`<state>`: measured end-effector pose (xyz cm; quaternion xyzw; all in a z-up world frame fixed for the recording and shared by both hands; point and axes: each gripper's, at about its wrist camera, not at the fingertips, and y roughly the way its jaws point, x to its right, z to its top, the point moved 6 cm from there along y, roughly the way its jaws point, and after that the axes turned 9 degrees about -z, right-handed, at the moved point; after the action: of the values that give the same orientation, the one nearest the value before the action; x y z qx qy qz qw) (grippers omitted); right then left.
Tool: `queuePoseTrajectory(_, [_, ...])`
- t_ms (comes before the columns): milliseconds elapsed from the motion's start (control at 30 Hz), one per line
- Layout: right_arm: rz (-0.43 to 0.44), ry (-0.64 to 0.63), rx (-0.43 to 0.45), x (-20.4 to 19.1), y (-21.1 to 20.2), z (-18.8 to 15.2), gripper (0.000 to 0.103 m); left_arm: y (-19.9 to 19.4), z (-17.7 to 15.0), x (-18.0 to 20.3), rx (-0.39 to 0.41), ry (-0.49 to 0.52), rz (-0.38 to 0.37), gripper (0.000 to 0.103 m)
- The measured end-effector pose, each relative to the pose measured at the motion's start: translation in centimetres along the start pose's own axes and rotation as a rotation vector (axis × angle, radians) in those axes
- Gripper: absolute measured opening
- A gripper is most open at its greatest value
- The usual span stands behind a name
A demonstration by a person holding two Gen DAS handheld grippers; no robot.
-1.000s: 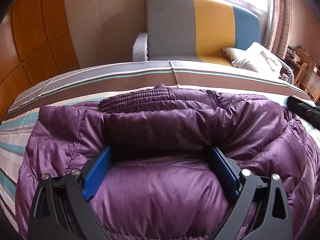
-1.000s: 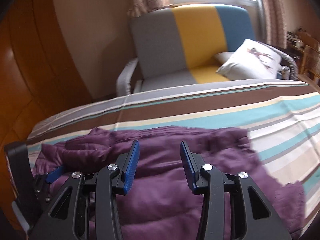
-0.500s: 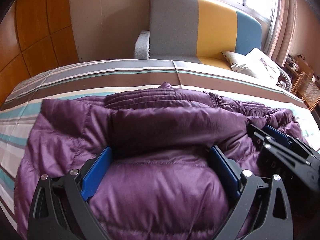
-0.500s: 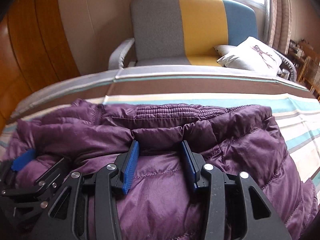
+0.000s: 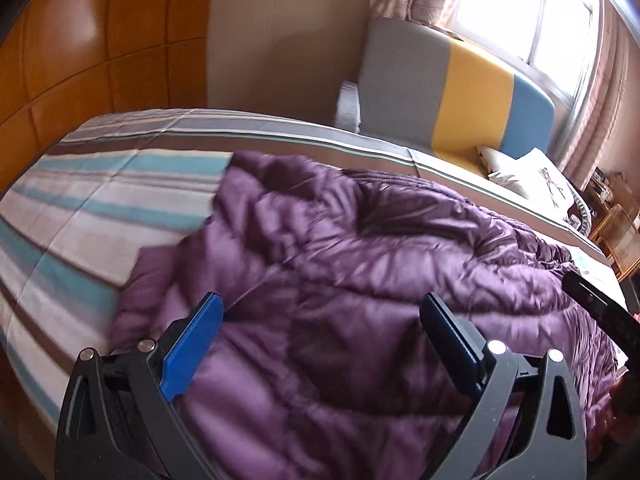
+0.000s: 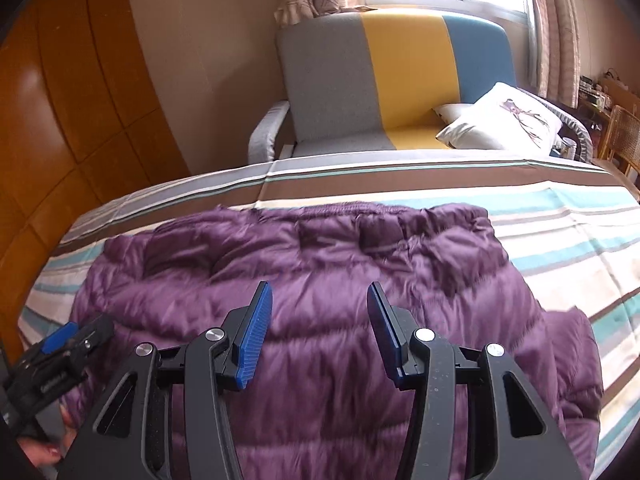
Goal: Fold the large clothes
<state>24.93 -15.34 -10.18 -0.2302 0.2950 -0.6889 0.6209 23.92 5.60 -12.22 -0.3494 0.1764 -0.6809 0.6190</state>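
A purple quilted down jacket (image 5: 360, 280) lies spread on the striped bed (image 5: 100, 208); it also shows in the right wrist view (image 6: 320, 264). My left gripper (image 5: 320, 312) is wide open and empty just above the jacket's left part. My right gripper (image 6: 320, 300) is open and empty above the jacket's middle. The left gripper shows at the lower left of the right wrist view (image 6: 60, 344). A dark part of the right gripper shows at the right edge of the left wrist view (image 5: 600, 308).
A grey, yellow and blue sofa (image 6: 400, 80) with a white pillow (image 6: 504, 120) stands beyond the bed's far edge. A wooden panel wall (image 6: 60, 120) is on the left. A wicker chair (image 6: 624, 136) stands far right.
Both grippers have lifted off the jacket and drawn back. The left one has swung left, showing more striped bed. The right jaws have opened wider. The jacket lies flatter.
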Motion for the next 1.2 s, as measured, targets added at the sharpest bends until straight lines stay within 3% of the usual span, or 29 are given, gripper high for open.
queuePoseTrajectory(67, [0.004,-0.011,0.003,0.0,-0.9,-0.8,0.049,-0.7,-0.5,-0.5,0.007,0.002,0.004,0.098])
queuePoseTrajectory(233, [0.003,-0.027,0.016,0.2,-2.7,-2.1,0.049,-2.9,-1.4,-3.0,0.065,-0.025,0.096,0.099])
queuePoseTrajectory(400, [0.035,-0.005,0.031,0.8,-4.5,-3.2,0.049,-3.8,-3.2,-5.8,0.027,-0.131,0.095,0.099])
queuePoseTrajectory(533, [0.079,-0.010,0.041,0.5,-5.9,-4.3,0.041,-4.1,-4.7,-6.6,0.023,-0.111,0.120,0.099])
queuePoseTrajectory(567, [0.090,-0.017,0.042,0.2,-6.2,-4.6,0.040,-4.0,-5.1,-6.6,0.011,-0.110,0.115,0.099])
queuePoseTrajectory(633, [0.105,-0.037,0.040,-0.4,-6.6,-5.2,0.029,-4.0,-5.8,-6.6,-0.001,-0.140,0.072,0.099])
queuePoseTrajectory(733, [0.128,-0.063,0.031,-1.3,-6.5,-5.8,0.021,-3.7,-6.3,-6.6,-0.012,-0.203,-0.019,0.098])
queuePoseTrajectory(933, [0.167,-0.061,-0.004,-2.3,-5.4,-6.2,0.020,-3.3,-6.7,-6.7,-0.010,-0.264,-0.097,0.097])
queuePoseTrajectory(1200, [0.141,-0.110,-0.055,-3.1,-3.5,-7.4,0.020,-2.5,-6.6,-6.3,-0.023,-0.229,-0.060,0.097])
